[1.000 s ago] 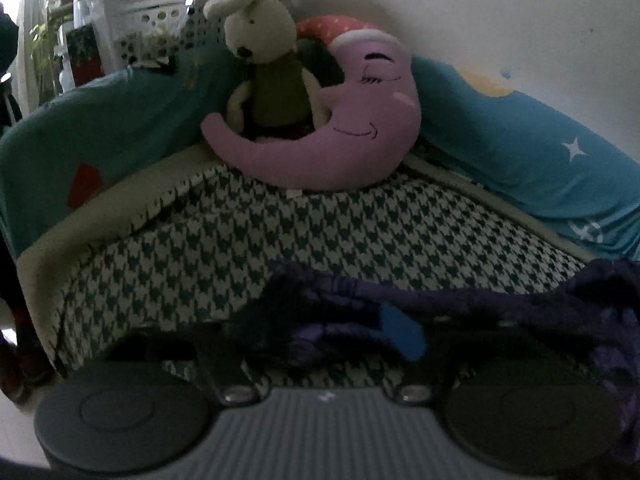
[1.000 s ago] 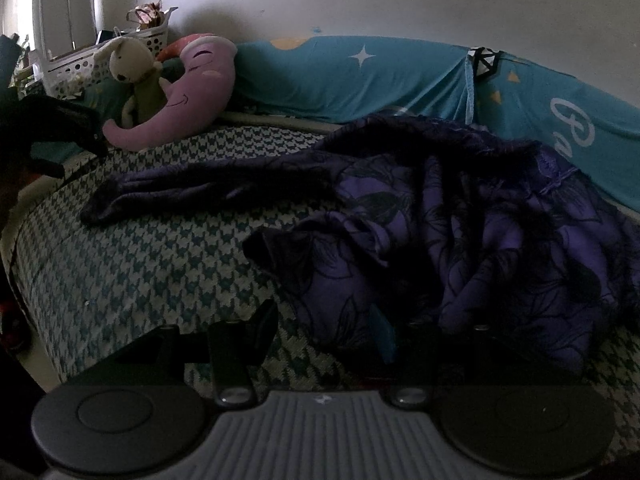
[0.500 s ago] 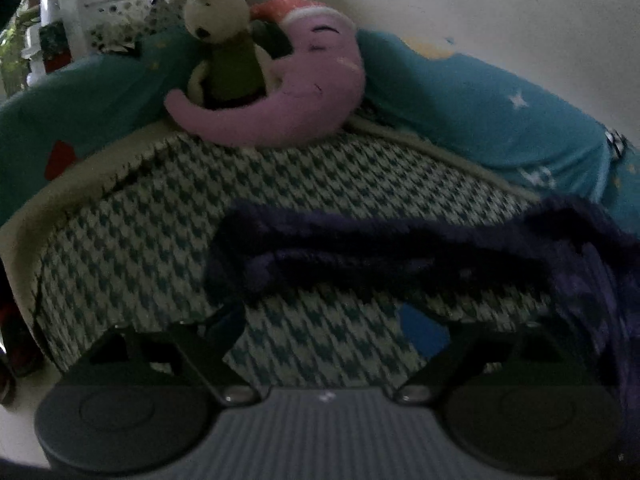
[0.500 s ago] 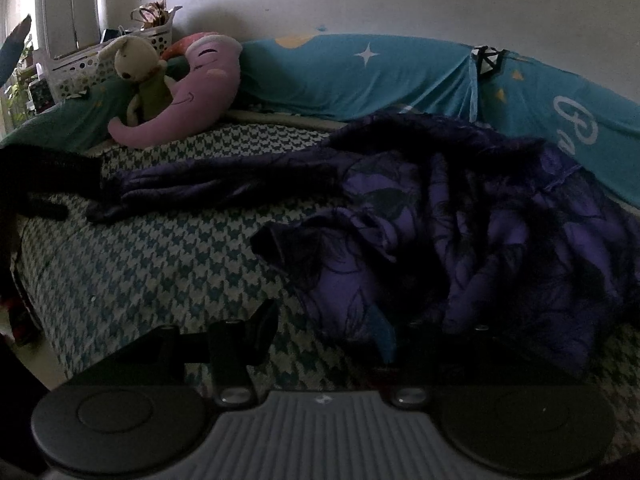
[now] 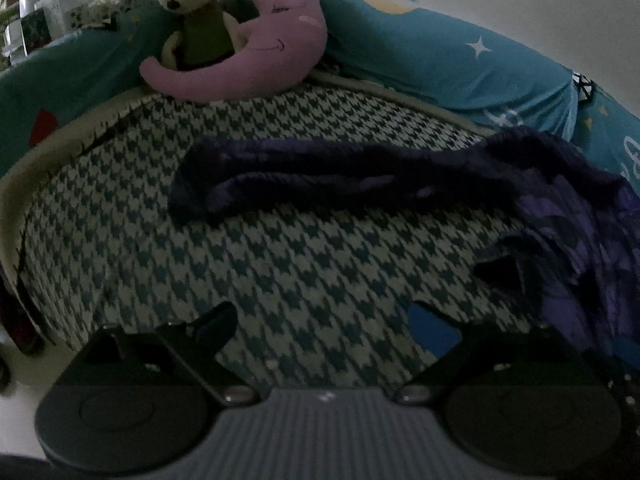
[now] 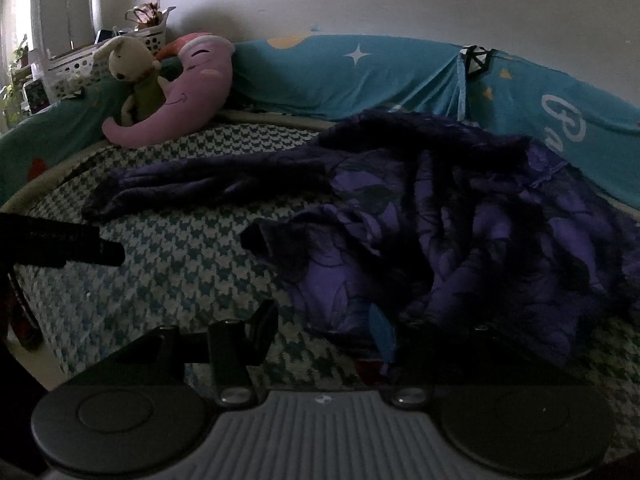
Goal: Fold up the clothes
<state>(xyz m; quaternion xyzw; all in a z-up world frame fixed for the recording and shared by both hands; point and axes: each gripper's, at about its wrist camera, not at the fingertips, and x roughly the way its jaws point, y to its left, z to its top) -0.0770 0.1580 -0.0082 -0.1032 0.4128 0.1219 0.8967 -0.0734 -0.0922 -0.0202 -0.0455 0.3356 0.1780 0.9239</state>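
A dark purple floral garment [image 6: 460, 216] lies crumpled on the houndstooth bed cover [image 6: 180, 272]. One long sleeve [image 5: 320, 176] stretches out to the left. My left gripper [image 5: 326, 320] is open and empty above the bare cover, short of the sleeve; it also shows in the right wrist view [image 6: 60, 244] at the left edge. My right gripper [image 6: 324, 324] is open at the garment's near hem, with its right finger [image 6: 382, 332] against the cloth.
A pink moon pillow [image 5: 256, 52] and a cream rabbit toy [image 5: 192, 12] sit at the bed's back left corner. A teal padded bumper [image 6: 360, 72] runs along the back. White baskets [image 6: 80, 60] stand beyond the corner. The bed's left edge [image 5: 16, 184] drops to the floor.
My left gripper has let go of the sleeve end, opened wide and pulled back from it. The sleeve now lies flat and stretched out. The right gripper has barely moved.
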